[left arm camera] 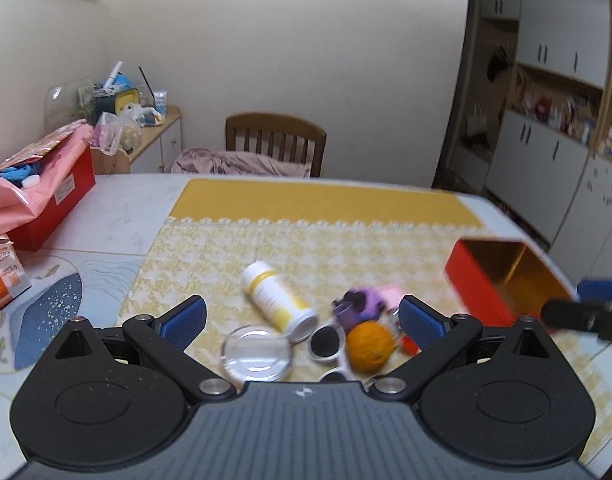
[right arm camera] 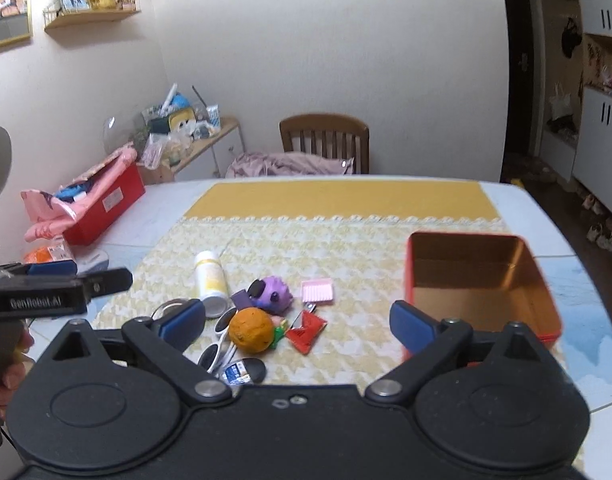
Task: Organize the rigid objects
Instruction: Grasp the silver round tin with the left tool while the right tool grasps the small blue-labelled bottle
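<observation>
Matte black left gripper [left arm camera: 301, 318] and right gripper [right arm camera: 297, 320], blue ribbed pads [left arm camera: 184, 317], silver pivot screws, ribbed grey housing, white "GenRobot.AI" lettering, bare-skinned fingers [right arm camera: 3, 380].

My left view smeared by motion blur, purple toy [left arm camera: 360, 305] indistinct, sunglasses [left arm camera: 329, 344] half behind my tool's body, red tin [left arm camera: 506, 280] partly hidden by my right tool [left arm camera: 586, 312], small label [right arm camera: 237, 374] unreadable
</observation>
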Demonstrator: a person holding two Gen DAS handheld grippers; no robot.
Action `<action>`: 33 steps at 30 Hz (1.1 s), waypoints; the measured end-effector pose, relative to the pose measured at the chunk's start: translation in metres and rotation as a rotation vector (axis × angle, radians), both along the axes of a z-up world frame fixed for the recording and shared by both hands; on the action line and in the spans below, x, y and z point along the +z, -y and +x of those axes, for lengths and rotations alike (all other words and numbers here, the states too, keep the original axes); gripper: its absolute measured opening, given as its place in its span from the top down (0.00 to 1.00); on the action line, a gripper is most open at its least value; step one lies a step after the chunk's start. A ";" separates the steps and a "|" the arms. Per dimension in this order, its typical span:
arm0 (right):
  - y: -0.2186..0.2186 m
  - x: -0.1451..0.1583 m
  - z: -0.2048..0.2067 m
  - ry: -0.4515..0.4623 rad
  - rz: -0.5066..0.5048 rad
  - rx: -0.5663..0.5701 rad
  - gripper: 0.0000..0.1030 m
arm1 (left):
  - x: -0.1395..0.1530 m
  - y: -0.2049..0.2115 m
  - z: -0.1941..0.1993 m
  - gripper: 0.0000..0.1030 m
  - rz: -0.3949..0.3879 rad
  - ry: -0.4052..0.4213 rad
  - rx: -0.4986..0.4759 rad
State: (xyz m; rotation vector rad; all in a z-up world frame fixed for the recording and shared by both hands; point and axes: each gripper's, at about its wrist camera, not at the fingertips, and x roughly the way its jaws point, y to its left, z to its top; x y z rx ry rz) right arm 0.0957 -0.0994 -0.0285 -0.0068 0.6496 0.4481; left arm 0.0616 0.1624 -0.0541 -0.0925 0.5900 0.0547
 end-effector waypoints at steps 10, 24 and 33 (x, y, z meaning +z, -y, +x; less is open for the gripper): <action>-0.054 -0.046 0.031 -0.093 -0.108 0.082 0.20 | -0.063 -0.040 0.046 0.01 0.019 -0.118 -0.076; -0.104 -0.113 0.044 -0.225 -0.283 0.204 0.39 | -0.116 -0.047 0.088 0.02 0.063 -0.222 -0.162; -0.112 -0.129 0.046 -0.232 -0.315 0.221 0.42 | -0.127 -0.047 0.093 0.19 0.089 -0.223 -0.192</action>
